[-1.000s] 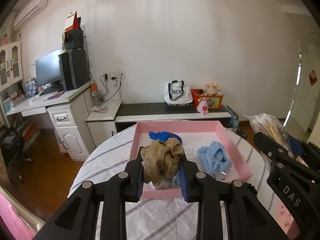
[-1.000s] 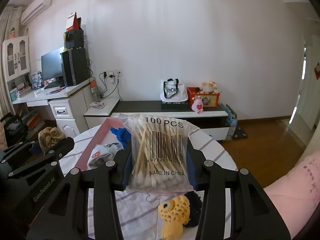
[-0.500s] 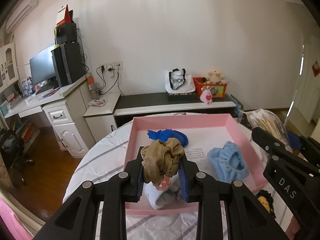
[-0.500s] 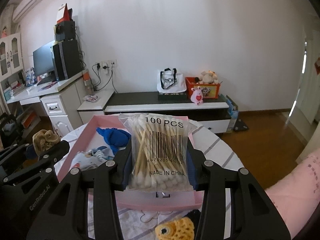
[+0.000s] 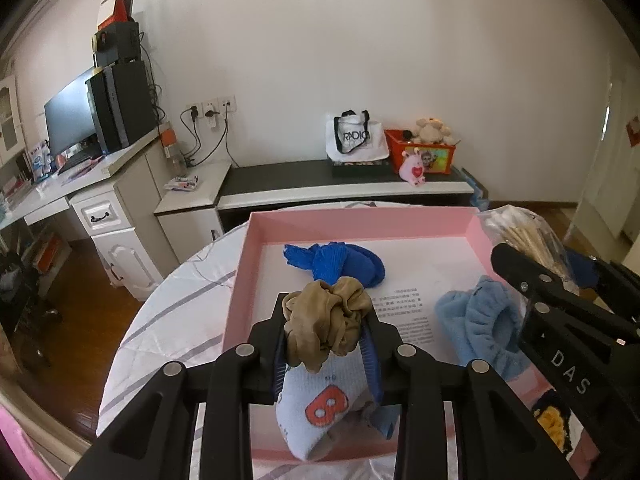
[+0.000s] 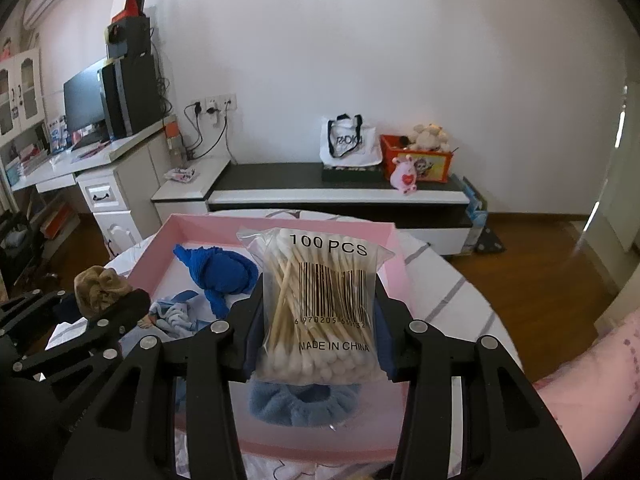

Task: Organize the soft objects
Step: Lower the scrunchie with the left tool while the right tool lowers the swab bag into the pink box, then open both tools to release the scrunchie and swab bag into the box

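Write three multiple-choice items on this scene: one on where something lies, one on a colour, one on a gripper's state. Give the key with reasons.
1. Where does the dark blue cloth lie?
A. Inside the pink tray, toward its far side
B. On the floor
C. On the black bench

2. What colour is the scrunchie in the left gripper?
A. Red
B. Tan brown
C. Green

3. What is the state of the right gripper?
A. Wide open with nothing in it
B. Shut on a sock
C. Shut on the bag of cotton swabs

Key: 1 A, the cloth rests on the tray's floor near the back wall. 2 B, the gathered fabric between the fingers is tan brown. 3 C, the clear bag marked 100 PCS sits clamped between the fingers.
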A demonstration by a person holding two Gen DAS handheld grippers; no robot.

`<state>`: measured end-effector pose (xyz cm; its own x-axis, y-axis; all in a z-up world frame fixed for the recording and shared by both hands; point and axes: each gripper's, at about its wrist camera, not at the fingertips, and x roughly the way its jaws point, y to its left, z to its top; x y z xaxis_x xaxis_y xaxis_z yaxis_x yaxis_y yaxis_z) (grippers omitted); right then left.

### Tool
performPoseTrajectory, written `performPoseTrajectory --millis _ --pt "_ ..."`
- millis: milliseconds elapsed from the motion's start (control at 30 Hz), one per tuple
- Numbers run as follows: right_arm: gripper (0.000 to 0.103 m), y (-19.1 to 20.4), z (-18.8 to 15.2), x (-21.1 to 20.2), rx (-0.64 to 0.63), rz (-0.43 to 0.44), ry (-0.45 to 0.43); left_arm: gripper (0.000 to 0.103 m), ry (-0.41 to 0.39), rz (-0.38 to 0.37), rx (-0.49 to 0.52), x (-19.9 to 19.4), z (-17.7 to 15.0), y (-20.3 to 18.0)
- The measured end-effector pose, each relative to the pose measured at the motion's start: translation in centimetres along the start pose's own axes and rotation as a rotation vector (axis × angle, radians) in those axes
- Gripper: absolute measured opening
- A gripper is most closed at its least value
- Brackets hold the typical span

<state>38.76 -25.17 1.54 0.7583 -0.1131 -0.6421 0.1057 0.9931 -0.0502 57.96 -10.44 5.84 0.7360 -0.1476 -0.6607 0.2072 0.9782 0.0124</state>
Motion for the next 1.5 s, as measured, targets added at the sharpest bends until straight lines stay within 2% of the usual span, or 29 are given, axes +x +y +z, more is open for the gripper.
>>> performPoseTrajectory --millis 133,233,300,433,500,600,967,1100,1500 --pt "0.043 0.1 -0.1 1.0 -0.002 0.019 0.023 0.037 0.016 -0.009 0.005 2.2 0.7 0.0" --pt "0.047 -0.1 -0.3 1.6 0.013 0.03 0.047 0.052 0.024 -0.01 0.005 2.9 0.5 0.3" --pt "0.053 -0.4 -0.4 1.7 0.019 0.032 0.052 0.068 0.018 -0.009 -0.001 3.1 0.5 0.5" --pt "0.072 -0.9 -0.4 1.2 0.031 0.004 0.031 0.082 -0.011 0.008 -0.012 2.5 -0.5 1.0" --pt "0.075 -1.0 -0.3 0.9 0.035 -0.004 0.021 0.086 -0.016 0.011 -0.018 2.0 -1.6 1.2" --pt "0.083 -1.2 -0.4 0.6 0.041 -0.012 0.015 0.089 -0.019 0.012 -0.023 1.2 -3.0 1.2" --pt "0.084 -1.8 -0.6 1.1 0.061 -0.038 0.046 0.093 -0.011 0.029 -0.035 0.0 -3.7 1.6" --pt "0.09 -1.7 -0.7 1.2 0.064 -0.038 0.054 0.094 -0.007 0.03 -0.04 -0.3 -3.7 1.6" --pt "0.092 -1.4 -1.0 1.4 0.059 -0.057 0.074 0.097 -0.004 0.027 -0.054 -1.3 -3.5 2.0"
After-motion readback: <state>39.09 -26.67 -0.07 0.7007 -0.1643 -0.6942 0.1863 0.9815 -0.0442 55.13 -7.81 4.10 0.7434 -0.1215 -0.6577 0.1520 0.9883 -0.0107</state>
